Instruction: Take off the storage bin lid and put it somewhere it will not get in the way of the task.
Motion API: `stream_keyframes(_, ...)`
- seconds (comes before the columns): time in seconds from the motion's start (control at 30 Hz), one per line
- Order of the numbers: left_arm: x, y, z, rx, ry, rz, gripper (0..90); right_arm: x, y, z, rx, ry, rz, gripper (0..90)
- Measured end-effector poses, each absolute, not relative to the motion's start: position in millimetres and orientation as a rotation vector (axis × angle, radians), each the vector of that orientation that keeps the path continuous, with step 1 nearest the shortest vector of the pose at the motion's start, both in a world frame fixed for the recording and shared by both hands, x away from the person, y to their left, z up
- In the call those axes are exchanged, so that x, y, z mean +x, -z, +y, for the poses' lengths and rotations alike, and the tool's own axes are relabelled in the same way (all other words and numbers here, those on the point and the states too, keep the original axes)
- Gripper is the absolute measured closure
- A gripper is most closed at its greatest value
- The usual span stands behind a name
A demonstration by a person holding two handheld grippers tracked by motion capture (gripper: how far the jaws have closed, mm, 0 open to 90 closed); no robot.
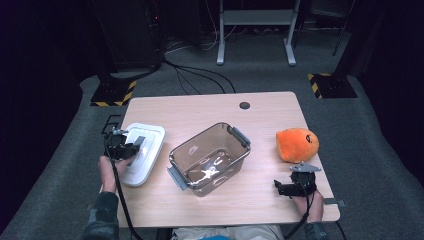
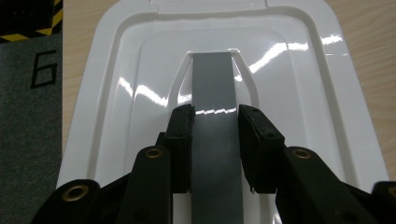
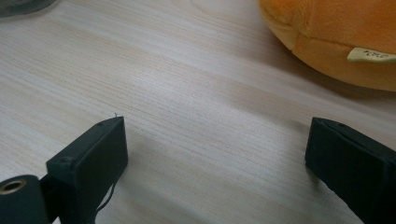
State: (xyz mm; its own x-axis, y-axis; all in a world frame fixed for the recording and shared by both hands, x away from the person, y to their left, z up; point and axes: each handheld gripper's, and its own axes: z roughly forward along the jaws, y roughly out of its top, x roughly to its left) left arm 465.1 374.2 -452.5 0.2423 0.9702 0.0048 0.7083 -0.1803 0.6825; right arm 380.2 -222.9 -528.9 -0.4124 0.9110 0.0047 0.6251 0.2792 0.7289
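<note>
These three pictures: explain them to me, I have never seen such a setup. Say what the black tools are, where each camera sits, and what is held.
A person at a wooden table holds a two-jaw tool in each hand. One camera looks down from above; one rides on each tool.

The left hand-held gripper is shut on the grey handle strip of a white lid. The right hand-held gripper is open over bare wood, beside an orange plush toy. A clear plastic bin stands in the middle.

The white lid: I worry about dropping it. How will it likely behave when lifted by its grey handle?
The white lid looks like thin moulded plastic, so probably light and fairly stiff. Its glossy surface suggests slipperiness. The left gripper clamps only the narrow grey handle, so the lid may tilt.
</note>
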Motion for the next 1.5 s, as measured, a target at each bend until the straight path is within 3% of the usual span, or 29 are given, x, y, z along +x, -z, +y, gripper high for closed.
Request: stream_keyframes(1.5, 488, 495, 372, 2.003, -0.534, 1.598, 65.9, 380, 529, -223, 1.383, -0.923, 2.142, 5.2)
